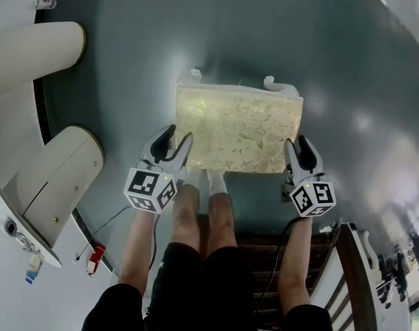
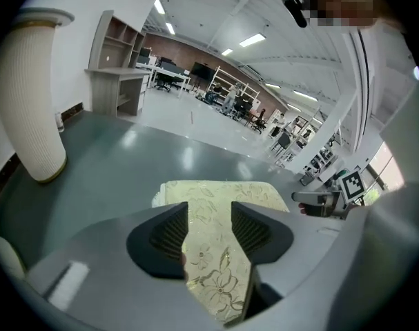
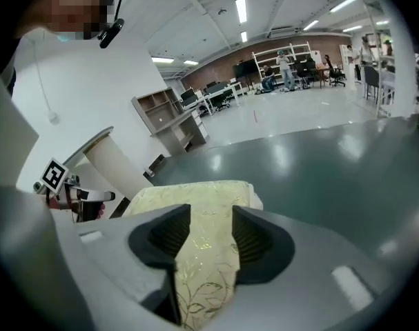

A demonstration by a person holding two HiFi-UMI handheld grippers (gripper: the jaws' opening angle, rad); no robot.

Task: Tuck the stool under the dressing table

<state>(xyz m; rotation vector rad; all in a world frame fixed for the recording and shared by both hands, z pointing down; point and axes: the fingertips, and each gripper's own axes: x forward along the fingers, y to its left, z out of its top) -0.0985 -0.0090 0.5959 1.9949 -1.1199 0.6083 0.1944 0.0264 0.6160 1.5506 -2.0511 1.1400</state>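
The stool (image 1: 240,126) has a cream cushion with a gold flower pattern and stands on the grey-green floor; white curled legs (image 1: 278,83) show at its far edge. My left gripper (image 1: 174,143) is at its near left corner, jaws parted. In the left gripper view the cushion (image 2: 216,198) fills the gap between the parted jaws of the left gripper (image 2: 209,229); no pad visibly presses on it. My right gripper (image 1: 297,152) is at the near right corner, jaws also parted. In the right gripper view the cushion's edge (image 3: 195,198) runs between the jaws of the right gripper (image 3: 211,233).
A white ribbed column (image 1: 30,54) and a white rounded cabinet (image 1: 64,178) stand at the left. A red object on a cable (image 1: 95,257) lies on the floor. Dark wooden slats (image 1: 264,261) are behind the person's legs (image 1: 202,212).
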